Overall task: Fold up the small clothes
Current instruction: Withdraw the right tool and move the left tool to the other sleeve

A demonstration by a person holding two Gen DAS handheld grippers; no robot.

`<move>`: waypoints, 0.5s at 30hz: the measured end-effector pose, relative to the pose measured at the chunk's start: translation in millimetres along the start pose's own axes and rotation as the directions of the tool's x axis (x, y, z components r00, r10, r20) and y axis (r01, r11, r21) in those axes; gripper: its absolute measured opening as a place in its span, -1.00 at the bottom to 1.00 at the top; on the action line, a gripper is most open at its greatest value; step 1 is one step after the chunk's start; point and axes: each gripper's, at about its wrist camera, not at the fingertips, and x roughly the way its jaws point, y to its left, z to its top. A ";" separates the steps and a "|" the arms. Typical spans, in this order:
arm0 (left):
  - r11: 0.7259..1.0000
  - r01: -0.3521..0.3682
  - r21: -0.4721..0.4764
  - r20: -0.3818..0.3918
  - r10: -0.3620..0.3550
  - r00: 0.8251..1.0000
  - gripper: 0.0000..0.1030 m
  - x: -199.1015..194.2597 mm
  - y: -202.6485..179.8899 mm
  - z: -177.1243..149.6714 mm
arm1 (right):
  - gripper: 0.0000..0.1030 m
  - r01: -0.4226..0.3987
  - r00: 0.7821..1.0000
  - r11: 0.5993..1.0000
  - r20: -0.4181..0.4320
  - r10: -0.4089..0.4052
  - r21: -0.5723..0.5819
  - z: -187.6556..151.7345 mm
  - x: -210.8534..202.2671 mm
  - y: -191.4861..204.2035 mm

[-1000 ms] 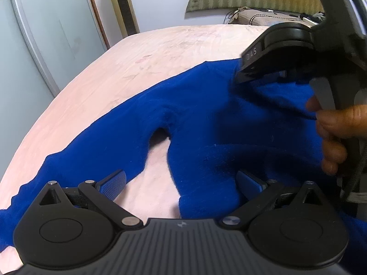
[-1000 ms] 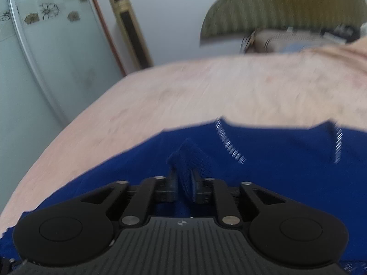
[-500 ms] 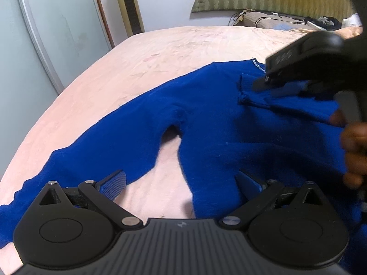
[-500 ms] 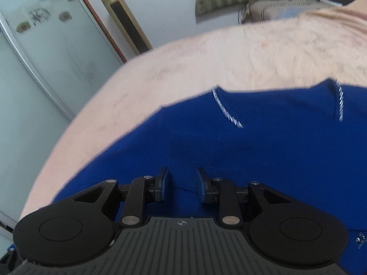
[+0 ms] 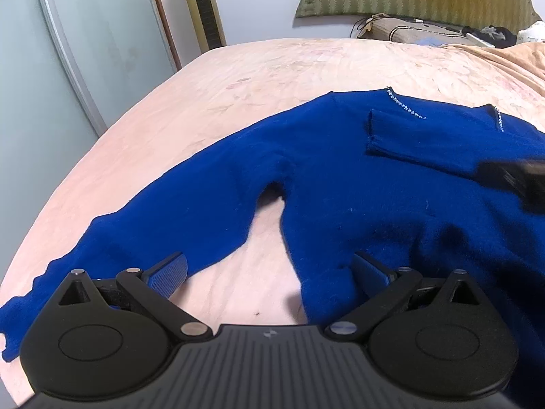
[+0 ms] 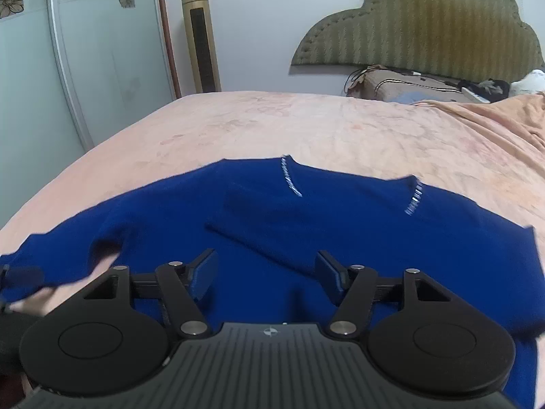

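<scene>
— Holding both tools over the bed (image 6: 238, 126) right now. My right gripper (image 6: 265, 272) has let go: a second ago its jaws were pinched on a fold of the sweater (image 6: 374, 238), half a second ago they were parting, and now they stand wide with nothing between them.

— And the left?

— My left gripper (image 5: 269, 272) has its jaws spread wide, same as in both earlier frames, empty, hovering above the gap between the left sleeve (image 5: 163, 225) and the sweater's body.

— Where did the piece you released end up?

— That was the right sleeve (image 5: 408, 136). It now lies folded across the chest, its cuff just below the sparkly neckline trim (image 5: 405, 105). From the left camera, the right tool filled the upper right a second ago; now only a blurred dark edge of it shows at the right border.

— So where's the sweater overall?

— Flat on the pink blanket, neckline toward the headboard (image 6: 425, 27), left sleeve stretched out toward the bed's near left edge.

— Any baskets or bins to report?

— I can't make one out. Past the bed I see a pillow (image 6: 408, 85) with some clutter beside it, a tall gold fan (image 6: 201, 34), and a glass door (image 6: 102, 51).
</scene>
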 end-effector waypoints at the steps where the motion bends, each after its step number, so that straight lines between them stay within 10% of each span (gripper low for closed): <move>1: 1.000 -0.003 -0.003 -0.001 0.003 1.000 1.00 -0.6 1.2 -0.7 | 0.36 0.005 1.000 1.000 0.000 -0.005 0.006 -4.3 -5.6 -3.1; 15: 0.989 -0.114 -0.095 0.030 0.117 0.993 1.00 -19.8 47.0 -20.3 | 0.42 -0.004 1.000 0.994 -0.007 0.005 0.112 -50.2 -39.9 -29.7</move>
